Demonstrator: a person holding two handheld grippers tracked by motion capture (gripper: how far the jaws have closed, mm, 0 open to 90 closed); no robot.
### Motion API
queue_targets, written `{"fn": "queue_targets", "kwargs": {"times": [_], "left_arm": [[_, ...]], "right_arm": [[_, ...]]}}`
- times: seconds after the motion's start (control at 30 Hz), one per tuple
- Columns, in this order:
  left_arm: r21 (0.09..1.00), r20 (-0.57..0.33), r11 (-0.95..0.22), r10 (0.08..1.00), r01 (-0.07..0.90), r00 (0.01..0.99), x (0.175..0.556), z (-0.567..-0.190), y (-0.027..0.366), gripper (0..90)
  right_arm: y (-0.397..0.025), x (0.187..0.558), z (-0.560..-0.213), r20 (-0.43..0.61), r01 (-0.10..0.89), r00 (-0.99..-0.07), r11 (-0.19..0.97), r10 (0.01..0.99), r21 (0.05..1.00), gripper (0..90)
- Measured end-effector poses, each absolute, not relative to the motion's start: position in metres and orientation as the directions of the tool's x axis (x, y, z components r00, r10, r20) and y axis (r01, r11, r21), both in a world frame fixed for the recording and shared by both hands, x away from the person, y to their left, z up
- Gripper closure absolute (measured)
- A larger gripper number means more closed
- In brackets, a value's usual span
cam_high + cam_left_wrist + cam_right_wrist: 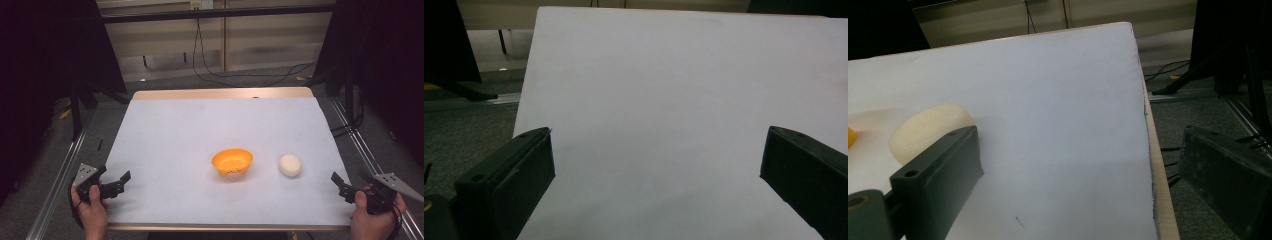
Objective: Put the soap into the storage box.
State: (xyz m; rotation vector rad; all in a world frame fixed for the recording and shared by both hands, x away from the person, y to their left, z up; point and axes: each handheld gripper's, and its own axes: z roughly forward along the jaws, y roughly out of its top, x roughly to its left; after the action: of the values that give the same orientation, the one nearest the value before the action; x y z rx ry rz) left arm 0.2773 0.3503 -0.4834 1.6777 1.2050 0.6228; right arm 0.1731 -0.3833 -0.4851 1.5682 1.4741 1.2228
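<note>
Two grippers held wide open & empty, left gripper (121,181) at near-left table edge, right gripper (338,183) near-right, orange bowl (232,162) centre, cream ball (290,165) just right of it, white sheet (200,125) spread on table.

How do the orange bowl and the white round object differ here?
The orange bowl is bright orange, open and hollow; the white round object is pale cream, closed and domed. The bowl is wider and lies left of it, nearer the table's middle. Both rest on the white cover, apart and ungripped.

Left tongs (121,181) and right tongs (339,184) gape wide, apparently hovering low.
</note>
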Motion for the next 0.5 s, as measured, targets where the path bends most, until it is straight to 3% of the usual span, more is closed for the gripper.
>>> {"fn": "queue_targets", "kwargs": {"times": [0.43, 0.5], "left_arm": [[0.902, -0.092, -0.086, 0.920, 0.424, 0.382, 0.2762, -0.4832, 0.3491, 0.8], [0.900, -0.093, -0.089, 0.918, 0.428, 0.386, 0.2766, -0.4833, 0.3479, 0.8]], "right_arm": [[-0.3839, 0.1765, -0.4843, 0.189, 0.396, -0.070, -0.147, 0.980, 0.906, 6.2], [-0.3837, 0.1775, -0.4819, 0.188, 0.403, -0.058, -0.149, 0.981, 0.903, 12.2]]}}
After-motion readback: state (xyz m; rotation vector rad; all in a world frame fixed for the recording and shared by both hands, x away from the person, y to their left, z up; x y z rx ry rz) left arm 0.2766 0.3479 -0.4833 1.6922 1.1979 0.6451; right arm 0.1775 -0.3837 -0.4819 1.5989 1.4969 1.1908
